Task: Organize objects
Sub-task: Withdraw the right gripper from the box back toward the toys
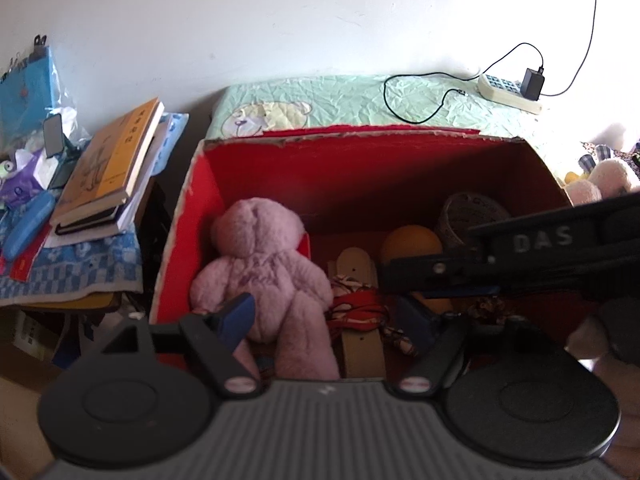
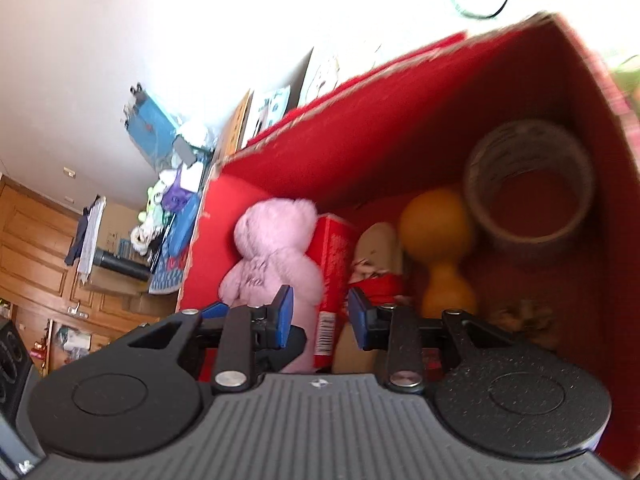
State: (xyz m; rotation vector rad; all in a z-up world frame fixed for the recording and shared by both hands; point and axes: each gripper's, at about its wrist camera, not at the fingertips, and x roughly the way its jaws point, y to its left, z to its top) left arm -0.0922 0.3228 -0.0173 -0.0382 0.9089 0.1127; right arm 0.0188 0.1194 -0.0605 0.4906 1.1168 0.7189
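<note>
A red cardboard box [image 1: 352, 164] stands open on the bed. Inside lie a pink plush bear [image 1: 268, 276], an orange dumbbell-shaped toy [image 1: 412, 244], a tape roll [image 1: 468, 212], a beige flat piece [image 1: 356, 268] and a red strap [image 1: 360, 308]. My left gripper [image 1: 332, 320] is open above the bear's legs, holding nothing. My right gripper [image 2: 320, 316] is open over the box, above the bear [image 2: 276, 256] and a red carton [image 2: 334, 264]; nothing is between its jaws. Its body crosses the left wrist view [image 1: 520, 256]. The tape roll [image 2: 528, 192] and orange toy [image 2: 436, 248] lie to its right.
A stack of books [image 1: 108, 168] lies on a side table with a blue checked cloth [image 1: 72, 272] to the left. A power strip [image 1: 508, 90] with a charger and cable lies on the green bedsheet [image 1: 340, 100] behind the box. More plush toys [image 1: 600, 180] sit at the right.
</note>
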